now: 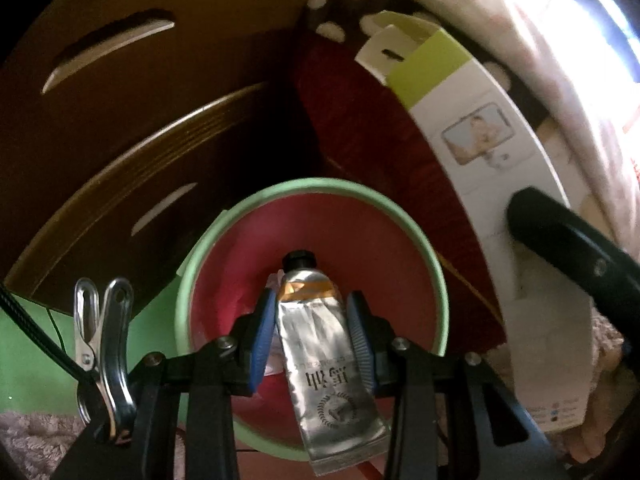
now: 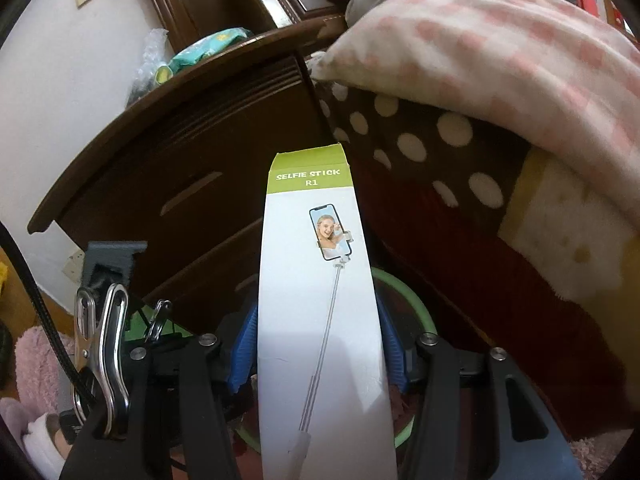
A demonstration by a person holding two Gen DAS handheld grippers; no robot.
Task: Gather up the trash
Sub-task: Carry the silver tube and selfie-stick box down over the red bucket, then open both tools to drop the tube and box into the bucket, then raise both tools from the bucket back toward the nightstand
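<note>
A: In the right wrist view, the selfie stick box (image 2: pixel 324 312) covers most of the green bin (image 2: pixel 404 300). Its lower end is cut off by the bottom edge.

B: In the left wrist view, the tube (image 1: pixel 320 344) hides something pale in the bin; I cannot tell what. The far bedding (image 1: pixel 460 12) is blurred.

Left gripper (image 1: pixel 311 334): black plastic linkage arms, silver round-head screws at the pivots, blue ribbed pads (image 1: pixel 262 334) on both fingers. Right gripper (image 2: pixel 318 354): same build, black arms, silver screws, blue ribbed pads (image 2: pixel 242 354). Each rig carries a shiny metal spring clip (image 1: pixel 102 356) at its left side, with a black cable (image 2: pixel 38 312) running past it.
</note>
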